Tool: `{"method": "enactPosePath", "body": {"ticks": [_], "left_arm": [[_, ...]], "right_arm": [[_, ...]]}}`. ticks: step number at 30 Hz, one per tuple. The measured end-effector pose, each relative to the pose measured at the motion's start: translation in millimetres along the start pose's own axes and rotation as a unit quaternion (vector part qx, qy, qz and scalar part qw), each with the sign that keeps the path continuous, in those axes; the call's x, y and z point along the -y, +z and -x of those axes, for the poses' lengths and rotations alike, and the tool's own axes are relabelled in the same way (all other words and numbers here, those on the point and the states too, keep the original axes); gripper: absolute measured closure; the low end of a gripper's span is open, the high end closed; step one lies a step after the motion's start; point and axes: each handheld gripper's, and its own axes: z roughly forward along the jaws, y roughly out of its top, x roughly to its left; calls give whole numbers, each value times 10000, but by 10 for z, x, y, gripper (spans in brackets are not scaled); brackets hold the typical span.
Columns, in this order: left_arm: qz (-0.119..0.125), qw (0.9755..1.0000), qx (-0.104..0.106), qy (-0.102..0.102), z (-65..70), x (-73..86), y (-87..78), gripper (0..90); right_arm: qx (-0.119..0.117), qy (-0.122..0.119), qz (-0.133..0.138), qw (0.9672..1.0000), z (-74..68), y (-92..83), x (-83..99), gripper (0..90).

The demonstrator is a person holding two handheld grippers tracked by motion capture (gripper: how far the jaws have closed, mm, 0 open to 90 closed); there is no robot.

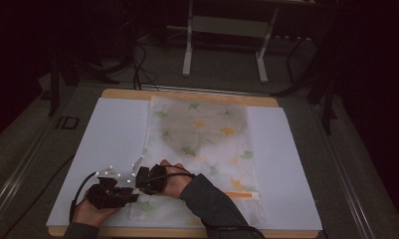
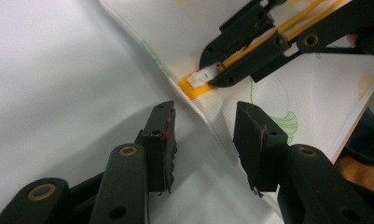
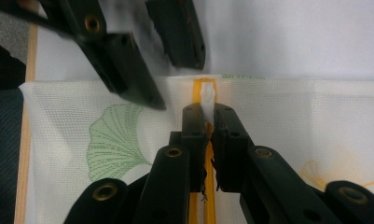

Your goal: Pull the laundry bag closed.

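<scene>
A white mesh bag point(image 1: 202, 139) printed with green and yellow leaves lies flat on a white sheet point(image 1: 112, 134). An orange zipper point(image 1: 244, 194) runs across its near end. My right gripper point(image 3: 208, 114) is shut on the white zipper pull point(image 3: 207, 98) at the zipper's end by the bag's edge. In the left gripper view the same pull point(image 2: 201, 78) sits in those jaws. My left gripper point(image 2: 203, 140) stands open just short of it, its jaws either side of the bag's seamed edge point(image 2: 208, 119), pads clear of the cloth. In the high view the left gripper point(image 1: 125, 193) and the right gripper point(image 1: 146, 180) meet at the bag's near left corner.
The white sheet covers a wooden table point(image 1: 187, 94) whose front edge point(image 1: 187, 233) runs under my forearms. My right forearm's dark sleeve point(image 1: 212, 199) crosses over the bag's near end. A metal stand point(image 1: 227, 45) is on the dark floor beyond the table.
</scene>
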Motion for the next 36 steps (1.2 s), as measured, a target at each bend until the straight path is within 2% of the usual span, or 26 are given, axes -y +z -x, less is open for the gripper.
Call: {"method": "enactPosePath", "body": {"ticks": [12,18,25,36], "left_arm": [[-77,9999,141,-49,0,-44,89,609],[-129,9996,224,-105,-8,-74,135,679],[-119,9997,181,-134,-12,-67,137,839],[-115,9998,152,-59,8,-64,141,868]], "right_arm": [[40,-57,61,10000,-13,-76,16,844],[23,-113,89,9999,-11,-82,10,845],[32,-102,-65,9999,-6,-42,36,844],[-46,-104,-118,9999,9,13,58,839]]}}
